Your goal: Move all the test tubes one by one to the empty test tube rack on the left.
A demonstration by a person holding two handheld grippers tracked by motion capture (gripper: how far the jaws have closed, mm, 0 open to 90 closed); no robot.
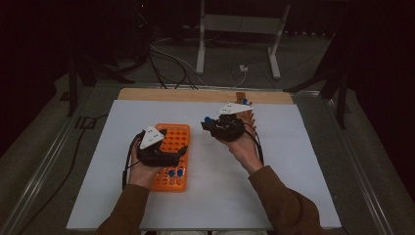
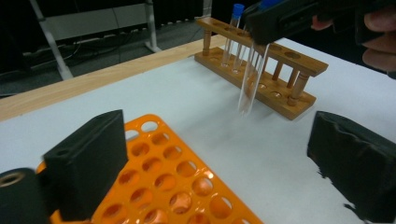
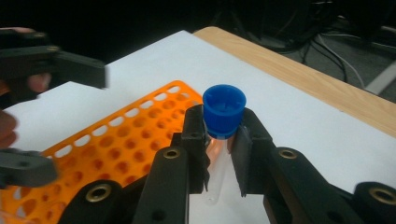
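Two racks are counted: one orange plastic rack (image 1: 171, 154), perforated with round wells, and one wooden rack (image 2: 261, 65) on turned pegs. Two blue caps are seen at the orange rack's near end in the high view.

One clear tube with a ribbed blue cap (image 3: 223, 112) is clamped by the right gripper (image 3: 219, 140) above the white table (image 1: 274, 176), between the racks.

The left gripper (image 2: 219, 154) is held wide, nothing between its jaws.

One capped tube (image 2: 233, 32) standing in the wooden rack is shown in the left gripper view.

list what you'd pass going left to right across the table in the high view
left gripper → orange rack → right gripper holding a blue-capped tube → wooden rack
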